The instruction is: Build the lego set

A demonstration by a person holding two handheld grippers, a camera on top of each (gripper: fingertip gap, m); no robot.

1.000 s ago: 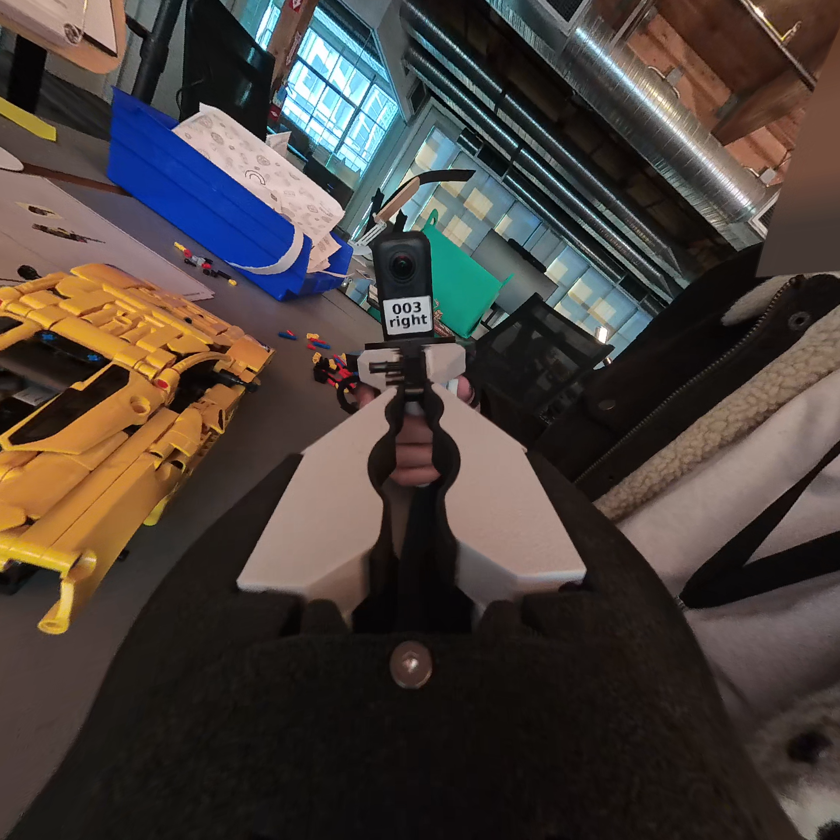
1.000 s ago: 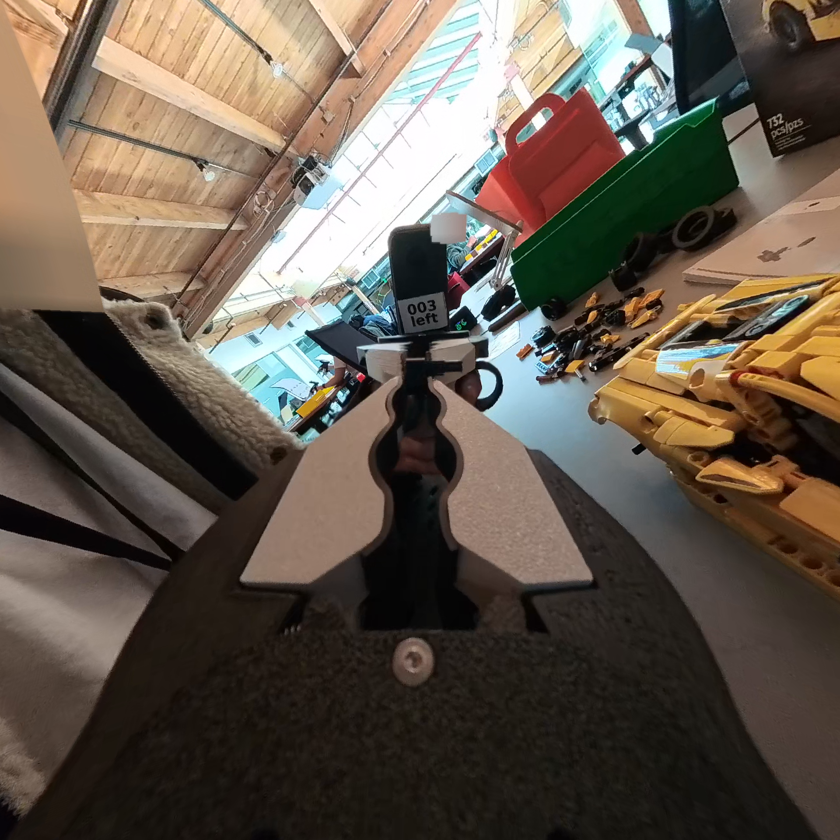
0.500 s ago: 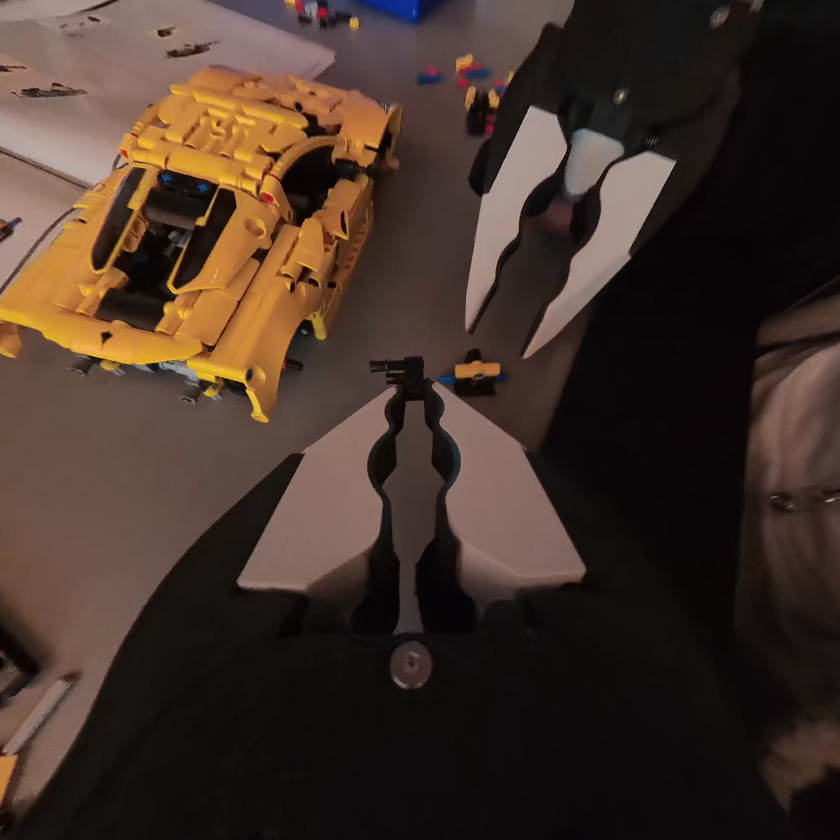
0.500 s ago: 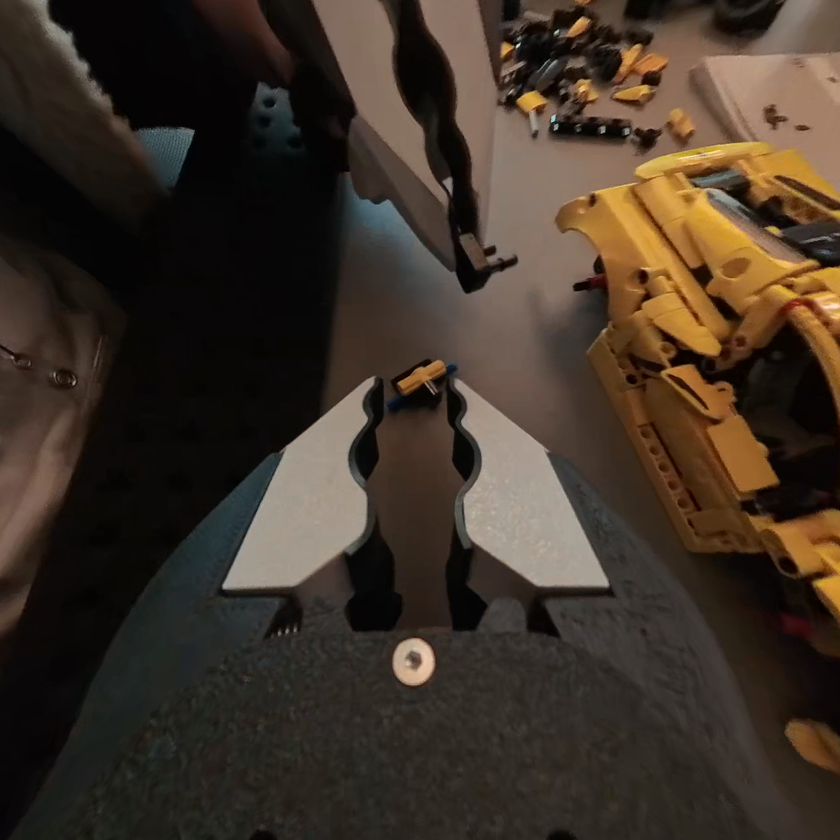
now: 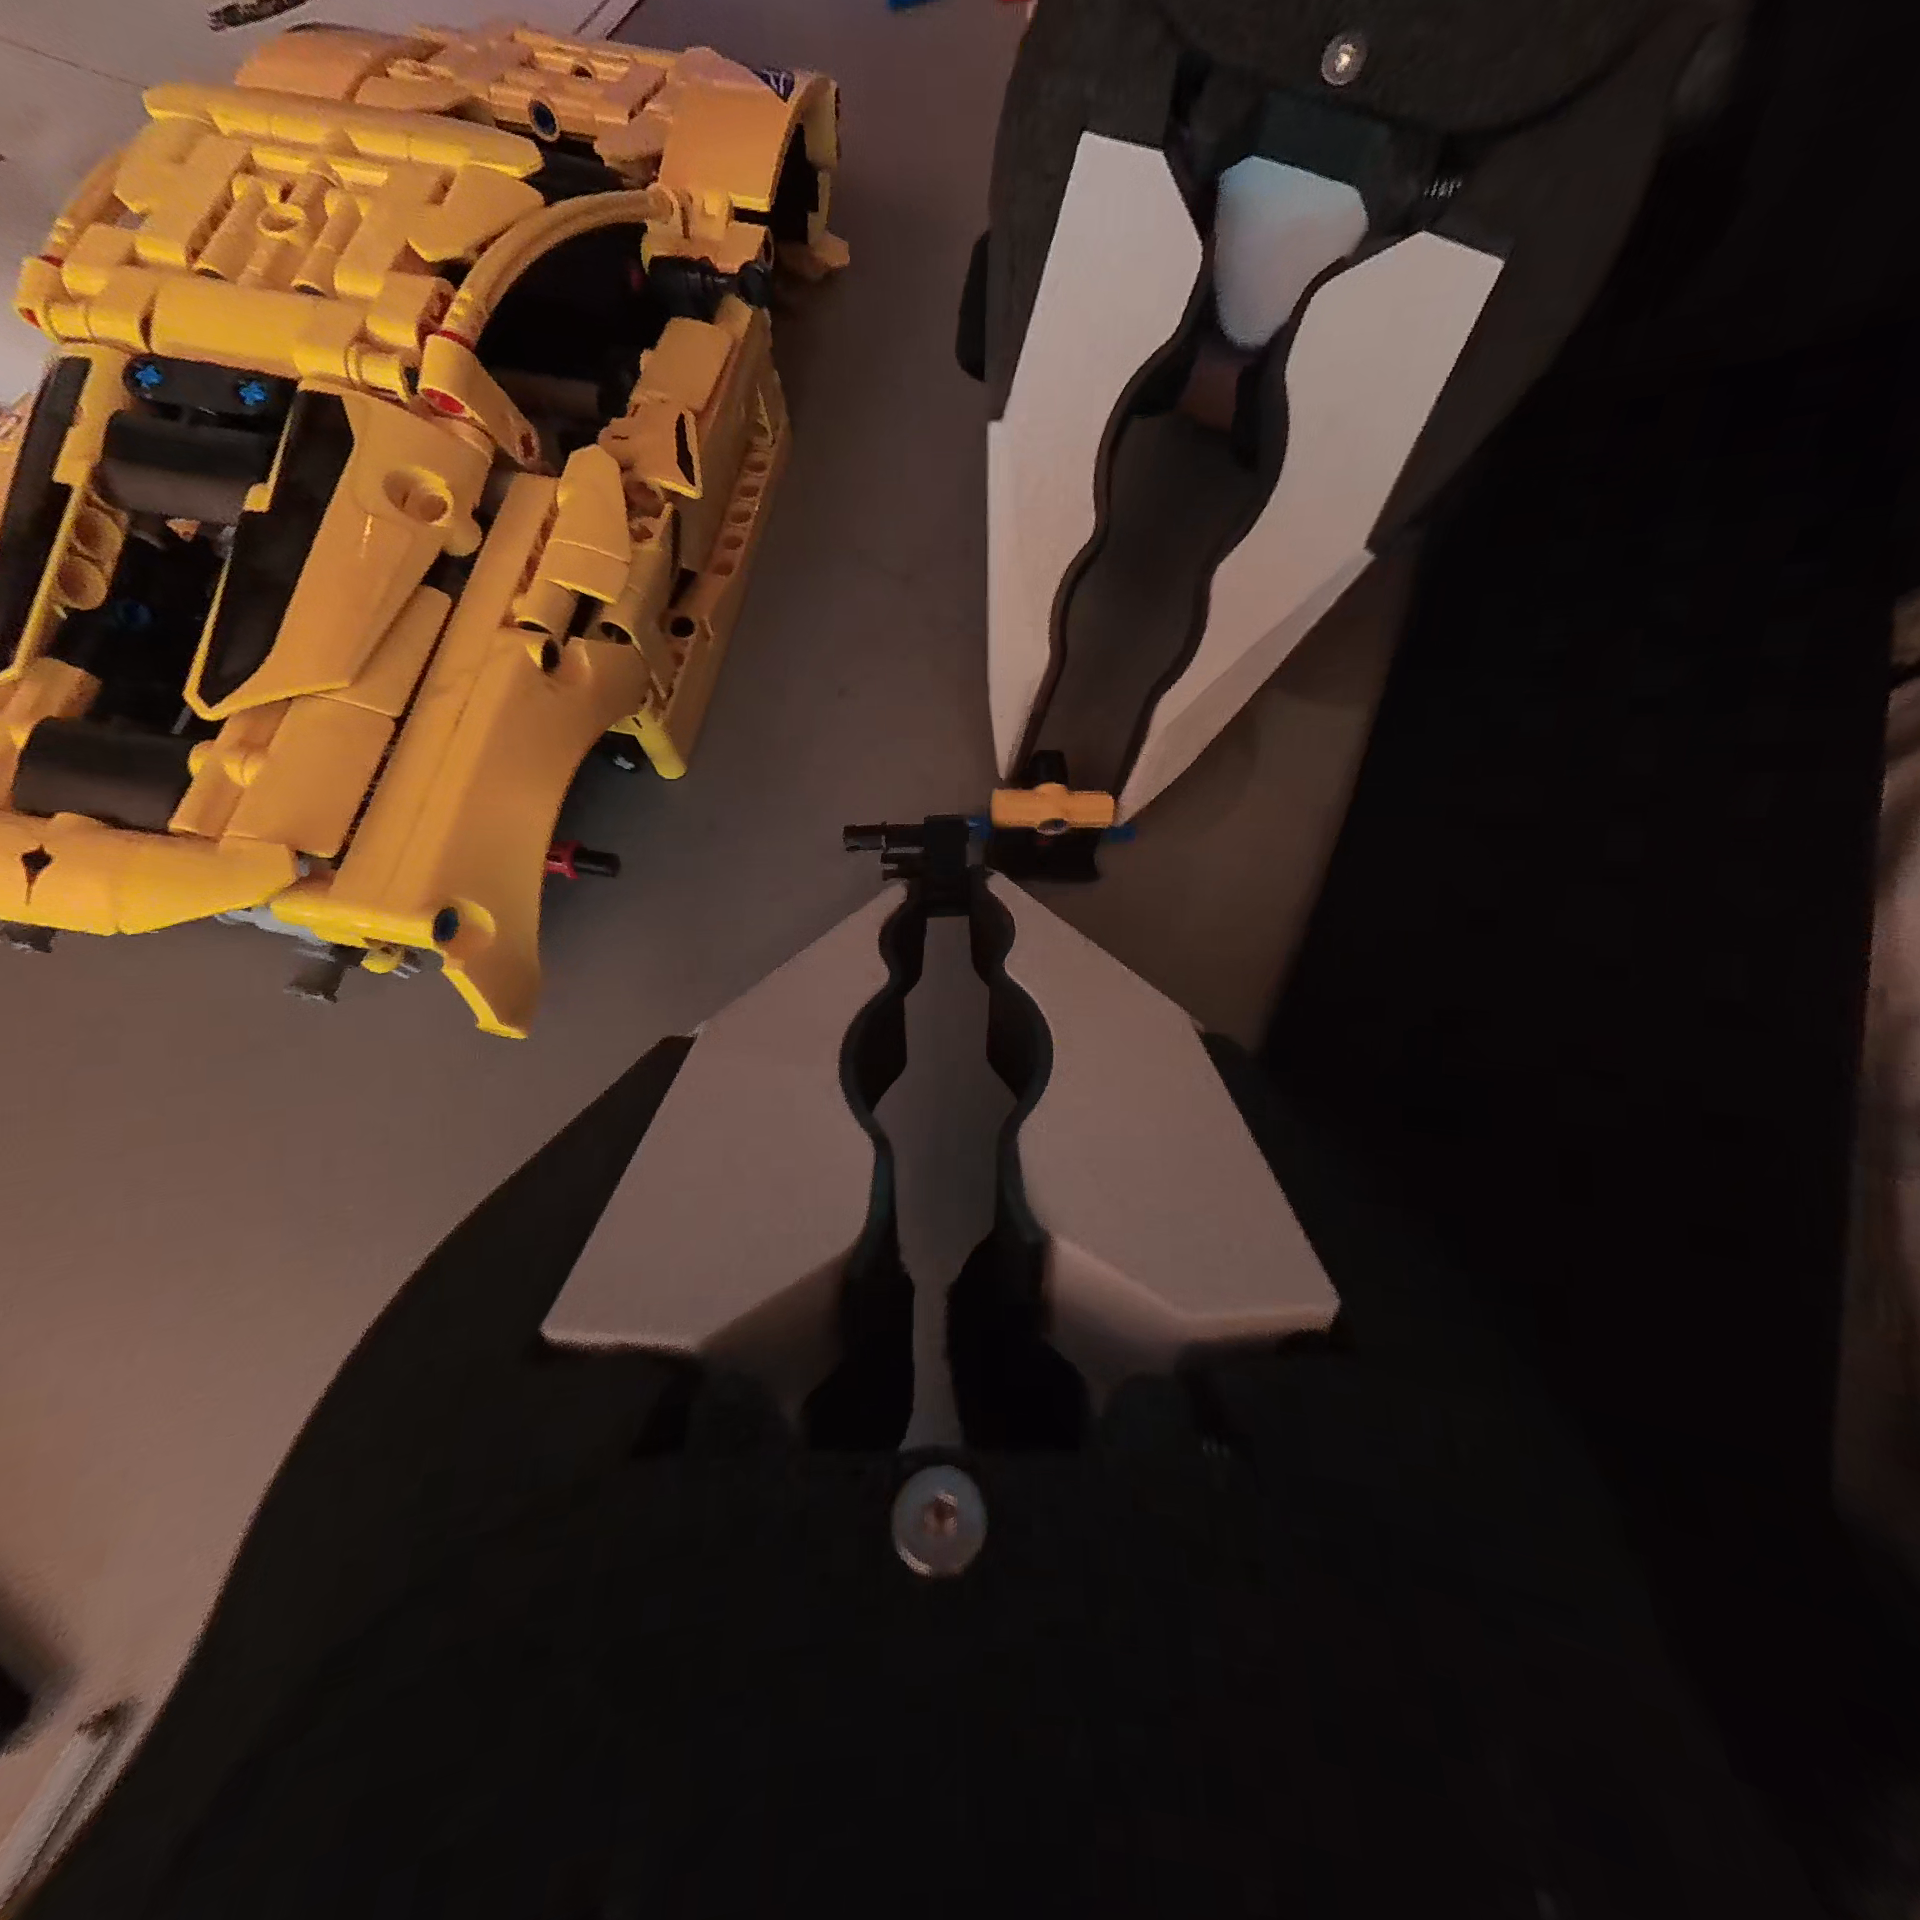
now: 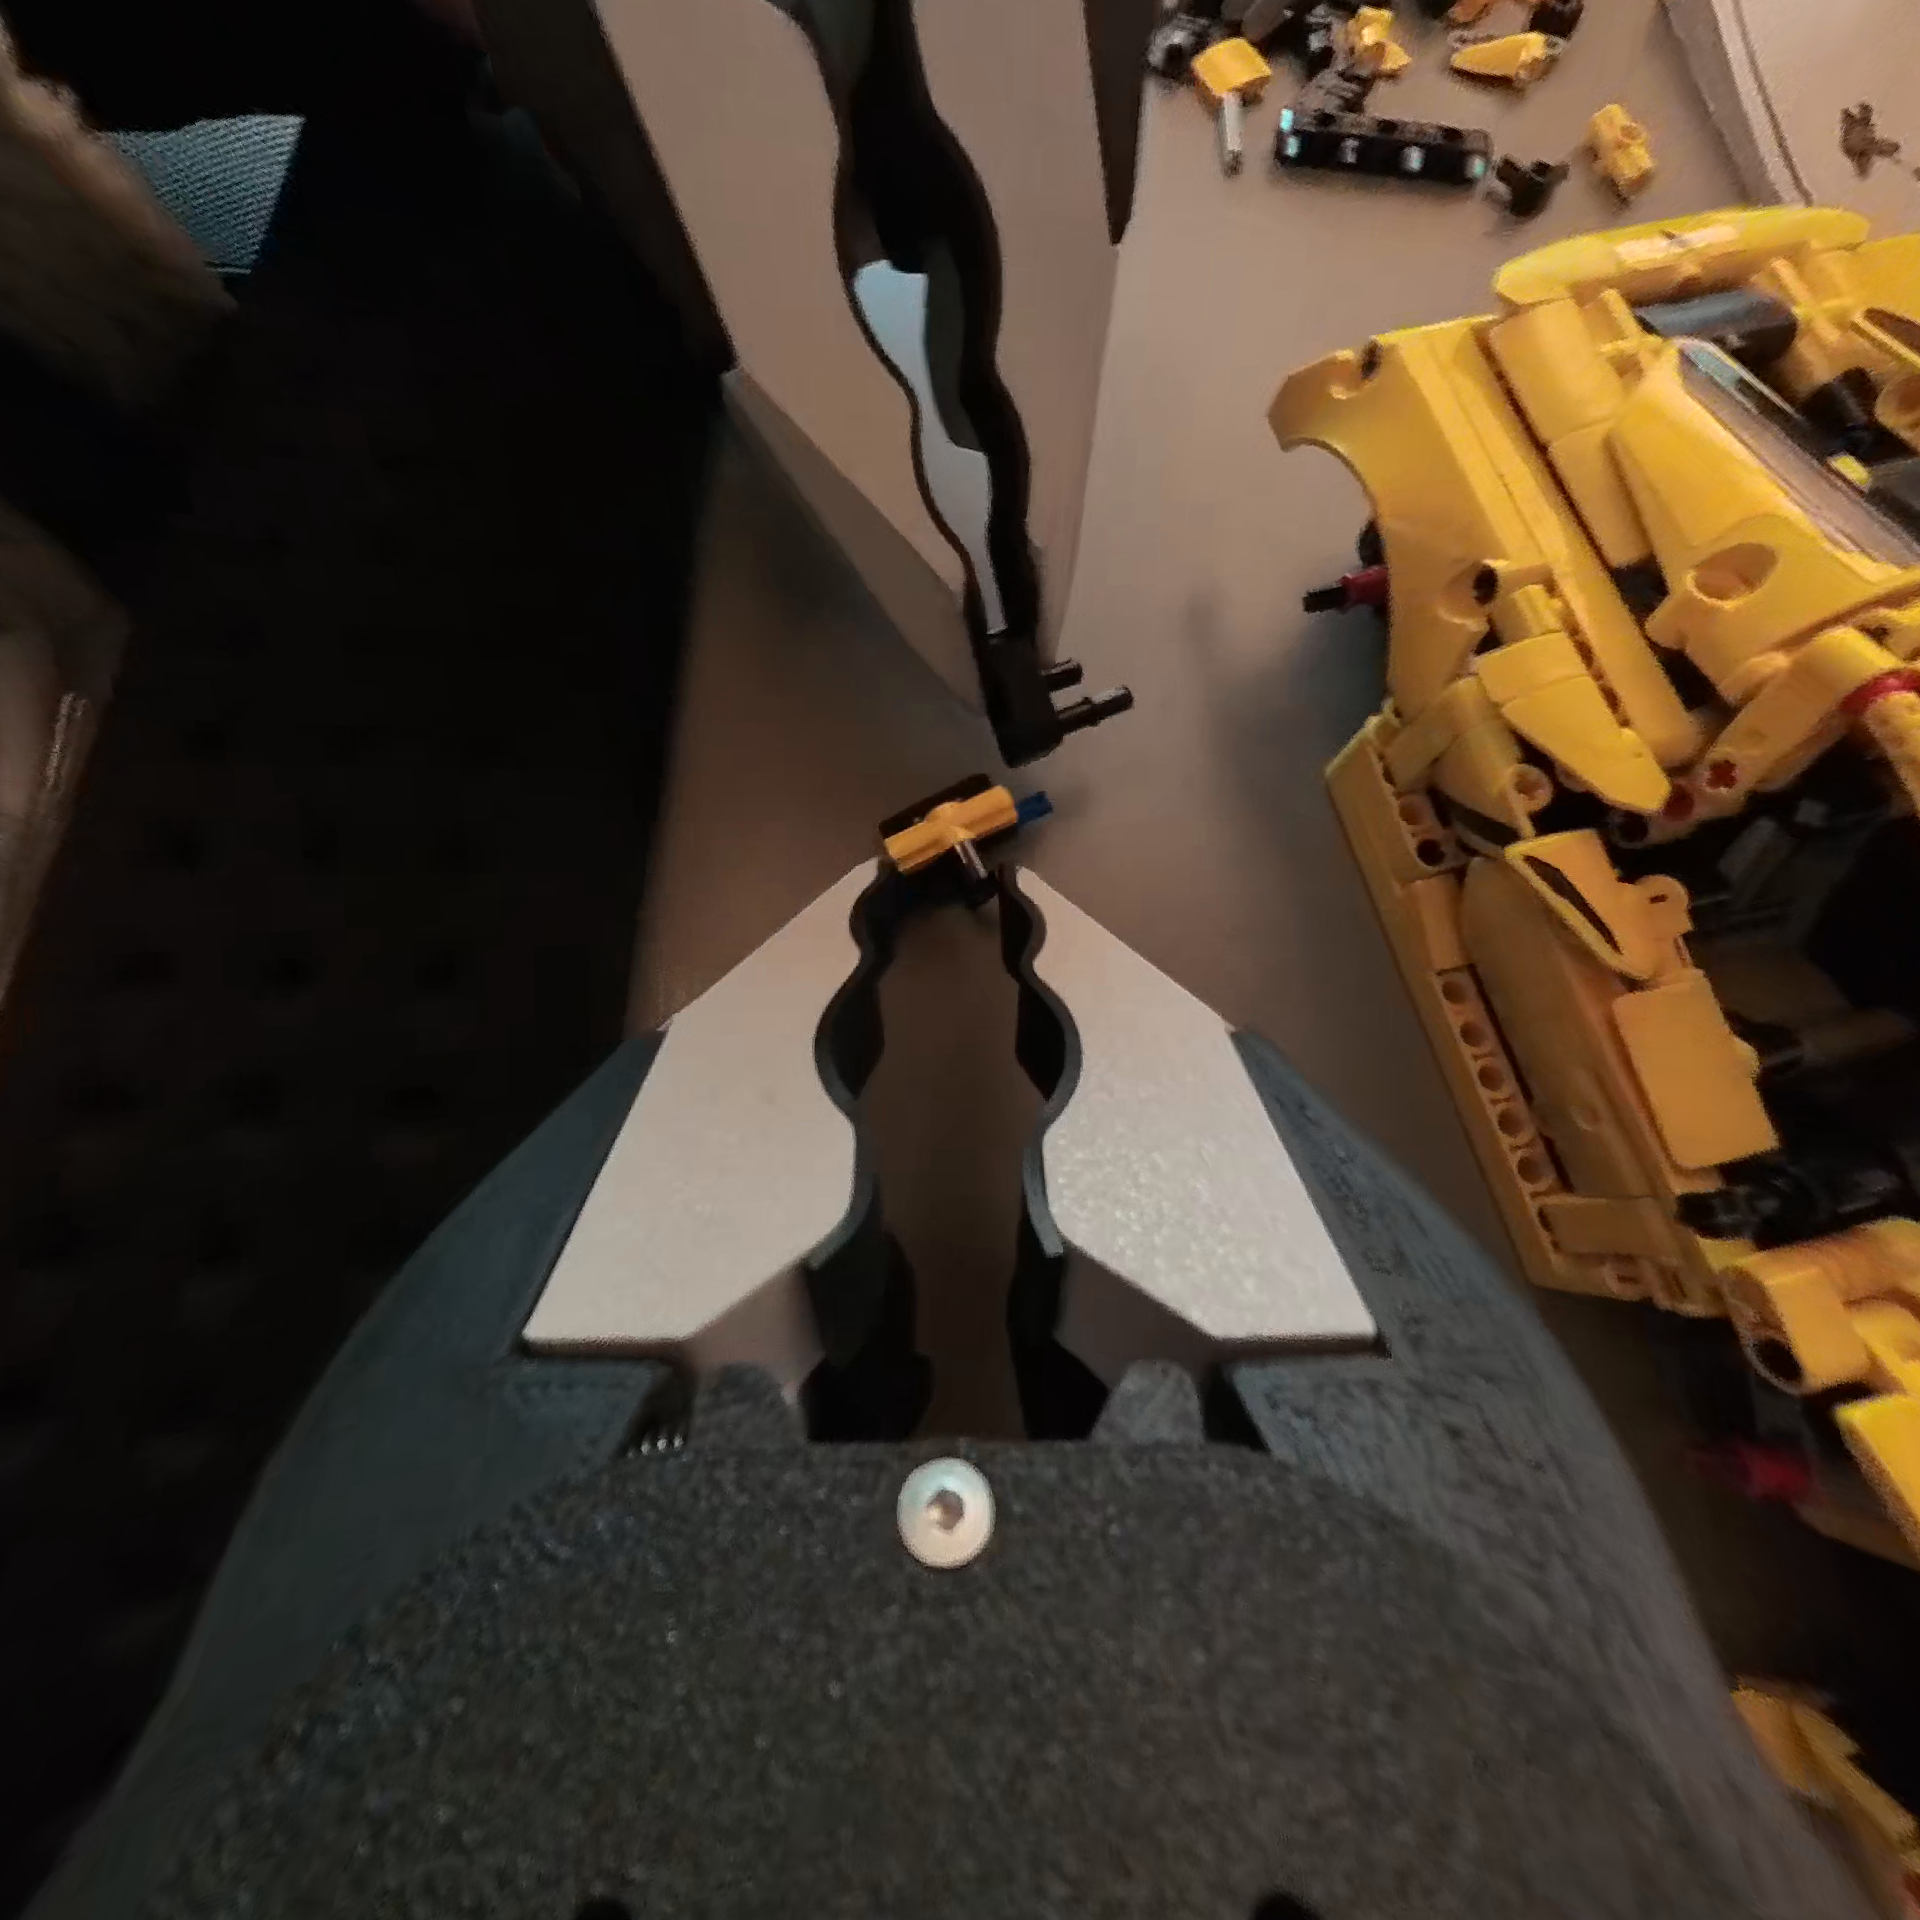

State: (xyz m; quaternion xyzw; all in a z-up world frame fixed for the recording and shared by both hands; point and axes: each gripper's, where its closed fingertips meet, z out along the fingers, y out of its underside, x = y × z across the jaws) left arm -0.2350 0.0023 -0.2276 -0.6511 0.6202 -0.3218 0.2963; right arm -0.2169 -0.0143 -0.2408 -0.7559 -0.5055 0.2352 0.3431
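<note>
My left gripper [image 5: 940, 883] is shut on a small black connector with pins [image 5: 914, 836] and holds it just above the grey table. The connector also shows in the right wrist view [image 6: 1039, 707]. My right gripper [image 6: 943, 878] is open, with its jaws set closely around a small yellow, black and blue piece [image 6: 945, 826] that lies on the table. That piece also shows in the left wrist view [image 5: 1049, 808], right beside the black connector. The two gripper tips nearly meet. The part-built yellow car [image 5: 364, 520] stands to the left, and shows on the right in the right wrist view [image 6: 1610, 727].
Loose yellow and black parts [image 6: 1382, 83] lie at the far end of the table beside a white booklet [image 6: 1829, 104]. A person's dark clothing [image 5: 1610, 935] fills the near side. Bare grey table [image 5: 260, 1195] lies in front of the car. The grippers are tip to tip, or close to it.
Both grippers swung down from facing each other in the air to the table. The right gripper has closed in around the yellow piece. The left has brought the black connector beside it.
</note>
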